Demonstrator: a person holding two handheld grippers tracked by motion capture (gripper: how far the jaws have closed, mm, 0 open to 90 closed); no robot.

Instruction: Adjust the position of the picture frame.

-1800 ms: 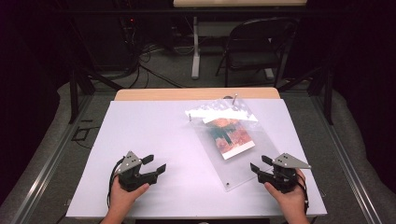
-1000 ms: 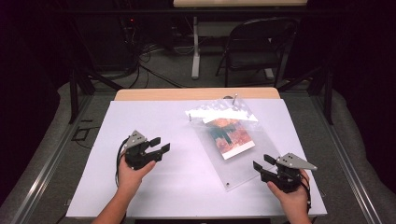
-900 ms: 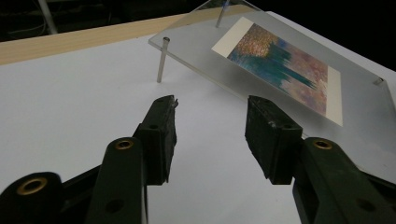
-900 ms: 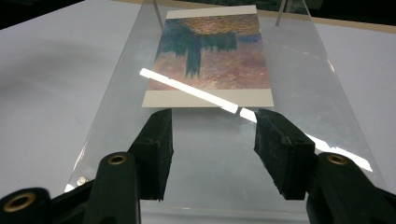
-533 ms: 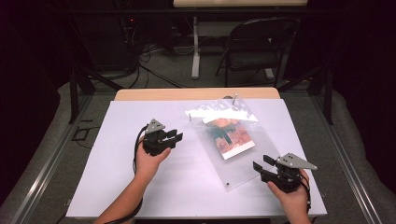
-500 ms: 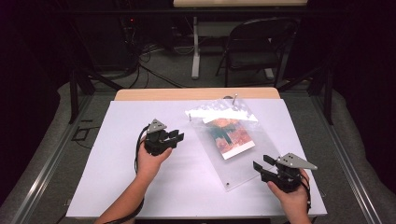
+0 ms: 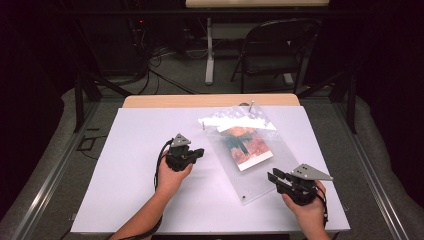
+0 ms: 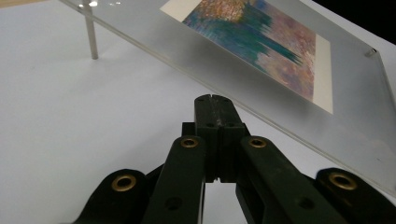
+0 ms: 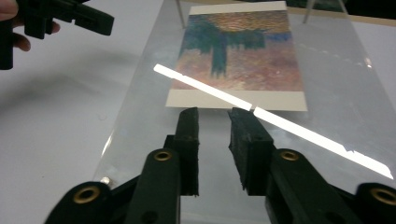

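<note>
Now my left gripper [image 8: 213, 100] has just pressed its jaws together, empty, beside the clear frame [image 7: 260, 165]; my right gripper [image 9: 212, 122] jaws, closing, stand slightly apart above it.

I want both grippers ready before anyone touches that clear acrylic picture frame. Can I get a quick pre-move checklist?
1. Left gripper jaws shut, nothing between them, beside the frame's left edge: ok.
2. Right gripper jaws have just been closing, apart, nothing gripped: ok.
3. Clear acrylic picture frame tilted, far edge raised on thin metal posts: ok.
4. Colourful print flat inside the frame: ok.
5. White tabletop around the frame unobstructed: ok.
</note>
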